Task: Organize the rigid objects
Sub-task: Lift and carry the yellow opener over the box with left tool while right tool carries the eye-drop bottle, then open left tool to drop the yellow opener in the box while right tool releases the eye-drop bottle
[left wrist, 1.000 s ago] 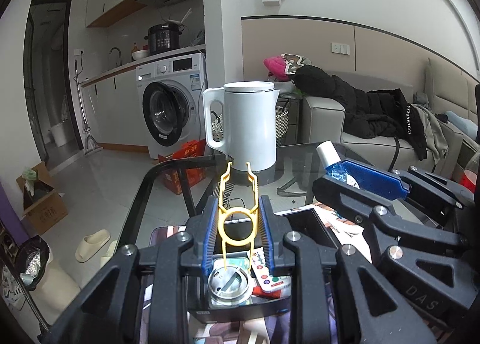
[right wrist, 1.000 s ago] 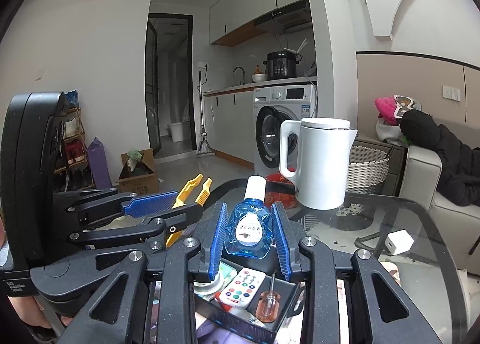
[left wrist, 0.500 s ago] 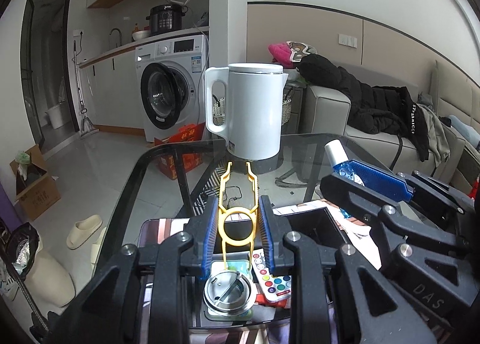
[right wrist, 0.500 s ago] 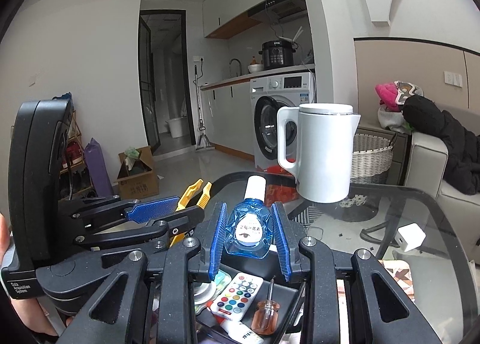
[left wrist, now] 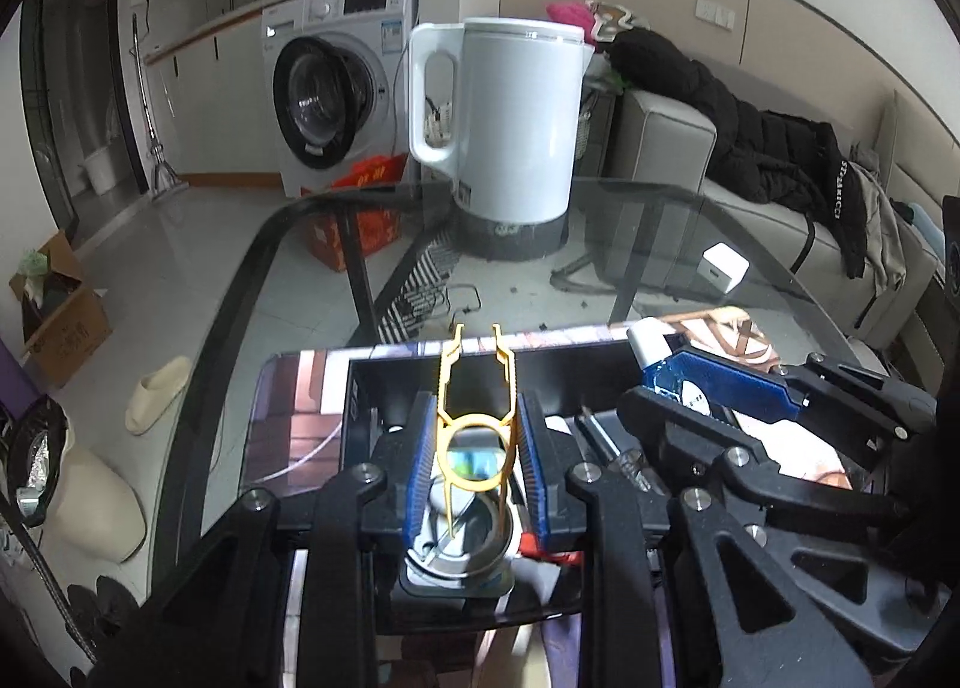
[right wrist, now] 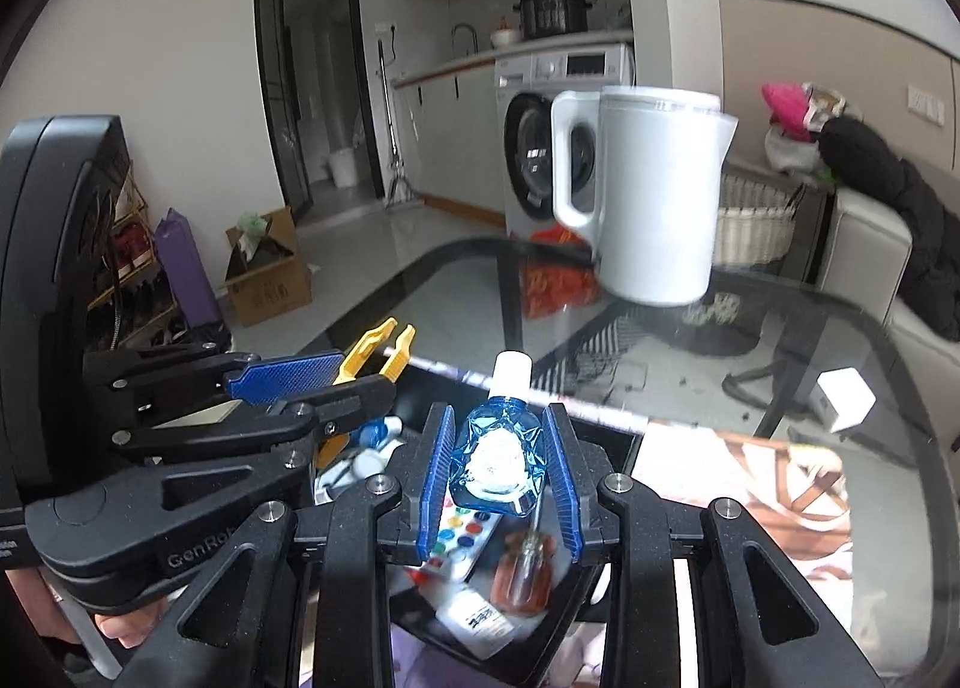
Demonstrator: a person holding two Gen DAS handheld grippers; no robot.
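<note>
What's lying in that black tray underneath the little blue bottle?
Under the blue bottle, the black tray holds a remote with colored buttons, a brown-handled screwdriver and a white tube. The grippers cover the rest.

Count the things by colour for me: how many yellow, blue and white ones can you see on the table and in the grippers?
Yellow: 1, the tweezers
Blue: 1, the bottle
White: 2, the kettle and the charger
Total: 4

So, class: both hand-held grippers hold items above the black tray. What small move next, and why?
Probably lower the left hand-held gripper slightly: its yellow clip hangs over the black tray, above a round metal lid.
</note>
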